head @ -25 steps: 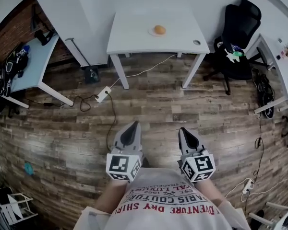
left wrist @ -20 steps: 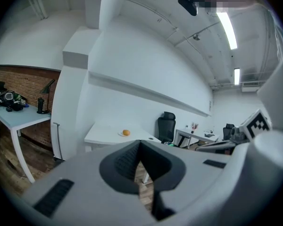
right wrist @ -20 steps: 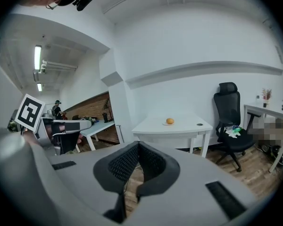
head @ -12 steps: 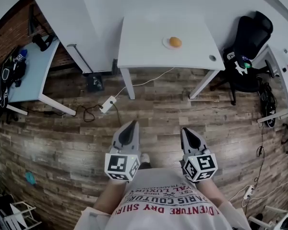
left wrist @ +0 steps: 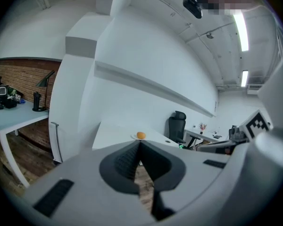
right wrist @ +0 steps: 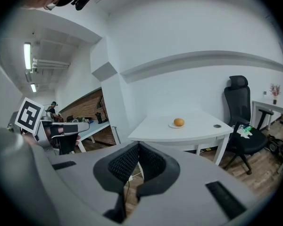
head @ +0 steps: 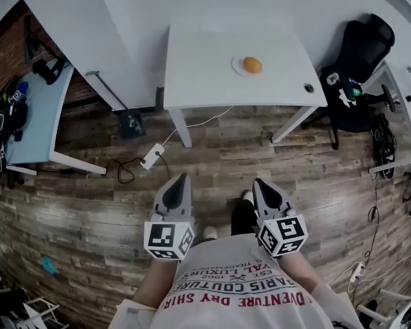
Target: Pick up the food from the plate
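Observation:
An orange round food item (head: 253, 64) lies on a small white plate (head: 239, 68) on the white table (head: 205, 60) ahead. It also shows far off as the food (left wrist: 140, 135) in the left gripper view and the food (right wrist: 178, 122) on its plate (right wrist: 172, 125) in the right gripper view. My left gripper (head: 180, 181) and right gripper (head: 262, 186) are held side by side close to my body, over the wooden floor, well short of the table. Both have their jaws shut with nothing between them.
A black office chair (head: 359, 53) stands right of the table. A light blue desk (head: 34, 115) is at the left. A power strip (head: 152, 155) and cables lie on the floor in front of the table. The table has a cable hole (head: 308, 88) near its right corner.
The table and plate have come closer and shifted down in the head view as I walk forward. Both grippers stay shut in the same held pose.

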Action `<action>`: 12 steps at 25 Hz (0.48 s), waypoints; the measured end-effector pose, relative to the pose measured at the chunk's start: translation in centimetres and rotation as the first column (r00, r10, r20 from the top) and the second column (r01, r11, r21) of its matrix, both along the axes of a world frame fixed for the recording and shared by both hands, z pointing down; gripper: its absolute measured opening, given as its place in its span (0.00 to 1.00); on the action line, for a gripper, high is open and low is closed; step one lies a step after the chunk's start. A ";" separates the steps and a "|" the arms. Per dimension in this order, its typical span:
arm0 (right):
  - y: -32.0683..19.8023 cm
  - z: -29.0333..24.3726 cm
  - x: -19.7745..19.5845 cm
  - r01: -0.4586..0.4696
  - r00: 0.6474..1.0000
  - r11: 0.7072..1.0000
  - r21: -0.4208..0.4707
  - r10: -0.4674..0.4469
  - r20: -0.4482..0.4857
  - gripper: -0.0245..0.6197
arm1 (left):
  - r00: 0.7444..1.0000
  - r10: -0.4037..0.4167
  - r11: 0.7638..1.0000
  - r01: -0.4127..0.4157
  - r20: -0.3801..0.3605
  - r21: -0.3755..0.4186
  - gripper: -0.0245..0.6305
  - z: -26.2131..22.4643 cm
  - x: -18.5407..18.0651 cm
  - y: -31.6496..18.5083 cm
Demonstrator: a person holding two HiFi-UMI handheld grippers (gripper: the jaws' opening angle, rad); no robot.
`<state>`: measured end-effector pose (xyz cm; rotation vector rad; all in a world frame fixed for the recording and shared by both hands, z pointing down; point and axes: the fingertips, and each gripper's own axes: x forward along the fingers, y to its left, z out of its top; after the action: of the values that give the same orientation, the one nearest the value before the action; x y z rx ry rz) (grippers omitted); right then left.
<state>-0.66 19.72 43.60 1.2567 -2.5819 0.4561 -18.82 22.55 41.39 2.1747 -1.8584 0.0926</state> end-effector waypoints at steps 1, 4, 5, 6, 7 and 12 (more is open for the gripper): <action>-1.0 0.0 0.1 0.003 1.000 1.000 0.001 -0.003 0.003 0.06 | 1.000 -0.002 1.000 0.002 0.003 0.000 0.05 0.0 0.2 -0.9; -4.6 -0.1 0.7 0.019 1.000 1.000 0.009 -0.020 0.011 0.06 | 1.000 -0.021 1.000 0.021 0.011 0.004 0.05 -0.2 0.8 -3.9; -6.1 -0.3 0.9 0.028 1.000 1.000 0.013 -0.028 0.014 0.06 | 0.999 -0.033 0.999 0.033 0.013 0.005 0.05 -0.3 0.9 -5.1; -7.5 -0.5 1.2 0.036 0.999 0.999 0.019 -0.036 0.018 0.06 | 0.999 -0.044 0.999 0.044 0.014 0.008 0.05 -0.6 1.1 -6.3; -9.0 -0.9 1.5 0.044 0.999 0.999 0.026 -0.045 0.022 0.06 | 0.998 -0.054 0.998 0.054 0.016 0.012 0.05 -0.9 1.5 -7.6; -16.6 -2.7 3.9 0.099 0.995 0.994 0.050 -0.100 0.024 0.06 | 0.993 -0.072 0.996 0.068 0.089 0.056 0.05 -3.1 4.7 -14.7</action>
<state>3.27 3.14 40.93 1.1376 -2.6788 0.3952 -14.15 7.86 38.28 2.1712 -2.0067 0.1314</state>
